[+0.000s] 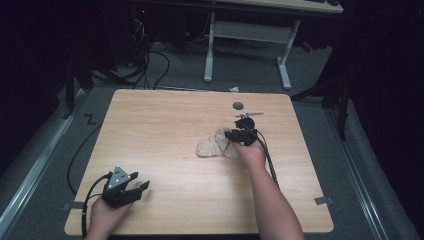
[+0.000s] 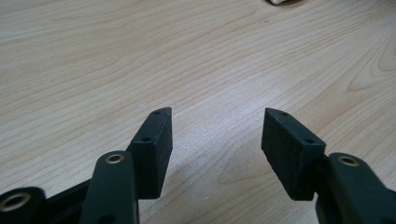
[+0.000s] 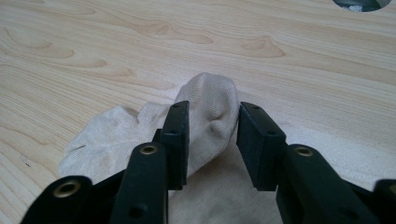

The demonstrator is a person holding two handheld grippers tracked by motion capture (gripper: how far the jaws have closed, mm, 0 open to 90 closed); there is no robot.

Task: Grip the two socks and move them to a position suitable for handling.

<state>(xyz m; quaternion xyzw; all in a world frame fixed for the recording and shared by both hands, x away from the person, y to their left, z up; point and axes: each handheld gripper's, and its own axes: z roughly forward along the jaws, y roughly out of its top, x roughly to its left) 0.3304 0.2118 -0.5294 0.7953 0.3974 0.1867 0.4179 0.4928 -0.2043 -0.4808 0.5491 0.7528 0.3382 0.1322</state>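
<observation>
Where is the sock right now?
In the high view the beige sock lies right of the table's middle, below its round hole; the right gripper has its jaws around a fold of it.

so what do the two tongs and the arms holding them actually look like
Both are black two-jaw tools. The left tongs carry a grey three-cornered plate on top and trail a black cable off the table's near edge. The right tongs trail a black cable beside the forearm. Up close, the jaws end in flat, matte rectangular pads with small screw holes, on links with brass-coloured rivets. Both forearms are bare, without sleeves.
</observation>
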